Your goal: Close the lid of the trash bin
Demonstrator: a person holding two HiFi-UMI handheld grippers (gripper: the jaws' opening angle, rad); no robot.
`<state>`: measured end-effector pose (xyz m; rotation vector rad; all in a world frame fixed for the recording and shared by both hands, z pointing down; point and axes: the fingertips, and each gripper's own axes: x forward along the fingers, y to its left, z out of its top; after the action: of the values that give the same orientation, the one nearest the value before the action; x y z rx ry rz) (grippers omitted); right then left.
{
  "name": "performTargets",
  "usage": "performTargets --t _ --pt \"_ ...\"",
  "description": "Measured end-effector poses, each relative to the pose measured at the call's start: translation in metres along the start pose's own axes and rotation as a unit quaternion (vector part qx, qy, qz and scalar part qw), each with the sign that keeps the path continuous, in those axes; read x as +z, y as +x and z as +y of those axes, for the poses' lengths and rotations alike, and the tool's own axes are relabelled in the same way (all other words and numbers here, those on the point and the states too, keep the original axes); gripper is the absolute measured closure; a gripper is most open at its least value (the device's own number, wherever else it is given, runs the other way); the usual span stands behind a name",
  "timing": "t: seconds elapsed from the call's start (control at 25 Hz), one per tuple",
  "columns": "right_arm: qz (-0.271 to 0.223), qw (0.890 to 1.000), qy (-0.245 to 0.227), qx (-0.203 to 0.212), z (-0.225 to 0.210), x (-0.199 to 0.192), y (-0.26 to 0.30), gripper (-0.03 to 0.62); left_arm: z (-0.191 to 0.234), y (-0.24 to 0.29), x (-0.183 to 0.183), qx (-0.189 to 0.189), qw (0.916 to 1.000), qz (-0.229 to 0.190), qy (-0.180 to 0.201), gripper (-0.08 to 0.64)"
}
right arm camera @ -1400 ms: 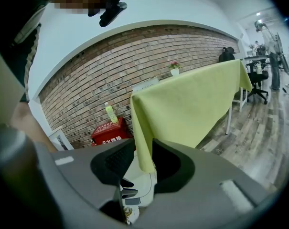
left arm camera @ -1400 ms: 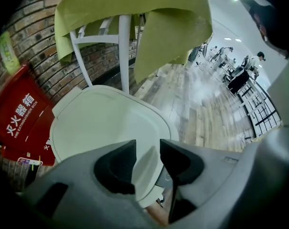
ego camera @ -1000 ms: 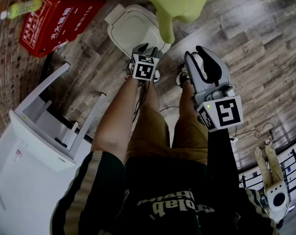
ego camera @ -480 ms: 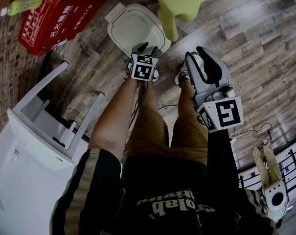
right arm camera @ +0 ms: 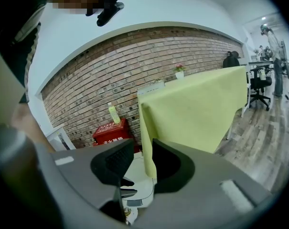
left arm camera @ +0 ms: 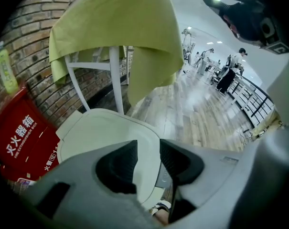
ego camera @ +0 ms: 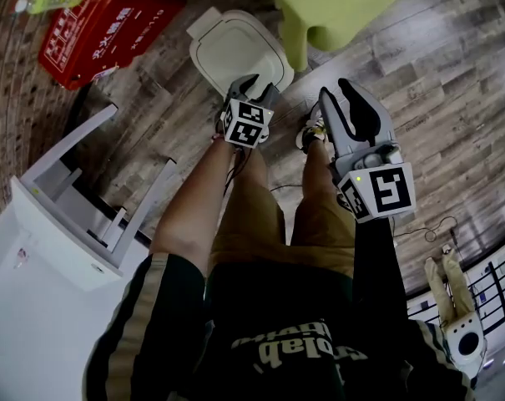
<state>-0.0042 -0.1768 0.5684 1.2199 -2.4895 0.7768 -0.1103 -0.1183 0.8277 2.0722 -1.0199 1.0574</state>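
The white trash bin (ego camera: 235,50) stands on the wood floor ahead of the person's feet, its lid lying flat and shut on top. In the left gripper view the bin (left arm camera: 99,140) fills the space just beyond the jaws. My left gripper (ego camera: 252,86) hovers over the bin's near edge, open with nothing between its fingers. My right gripper (ego camera: 345,107) is held to the right of the bin, above the person's right shoe, also open and empty. In the right gripper view the bin (right arm camera: 137,187) shows low between the jaws.
A yellow-green cloth (ego camera: 344,7) drapes over a white-legged table right behind the bin. A red box (ego camera: 102,23) with a green bottle (ego camera: 52,0) on it sits to the left. White furniture (ego camera: 52,249) stands at the near left. A cable (ego camera: 427,224) lies on the floor.
Both grippers hold almost the same pose. The head view has drifted a little, and the left gripper sits slightly nearer the bin's lid.
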Motion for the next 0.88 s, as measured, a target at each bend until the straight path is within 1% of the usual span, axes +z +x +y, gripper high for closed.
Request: performTargets --t 0.12,0.36,0.6,0.8,0.88 --pt "0.0 1.0 -0.005 0.002 0.008 0.009 -0.004 0.459 0.005 -0.018 0.01 0.01 0.9999 -0.009 0.008 0.413" --pt "-0.016 1.0 -0.02 0.006 0.025 0.04 -0.012 0.459 0.021 -0.066 0.039 0.039 0.9979 -0.049 -0.014 0.413" --pt "-0.025 0.999 -0.028 0.005 0.052 0.072 -0.032 0.459 0.023 -0.124 0.073 0.039 0.9958 -0.082 0.005 0.41" --pt "-0.026 0.996 -0.076 0.024 0.074 0.102 -0.038 0.459 0.049 -0.179 0.127 0.06 0.9877 -0.145 -0.006 0.41" --pt "-0.025 0.995 -0.089 0.035 0.08 0.112 -0.041 0.457 0.052 -0.203 0.149 0.066 0.9844 -0.163 -0.002 0.41"
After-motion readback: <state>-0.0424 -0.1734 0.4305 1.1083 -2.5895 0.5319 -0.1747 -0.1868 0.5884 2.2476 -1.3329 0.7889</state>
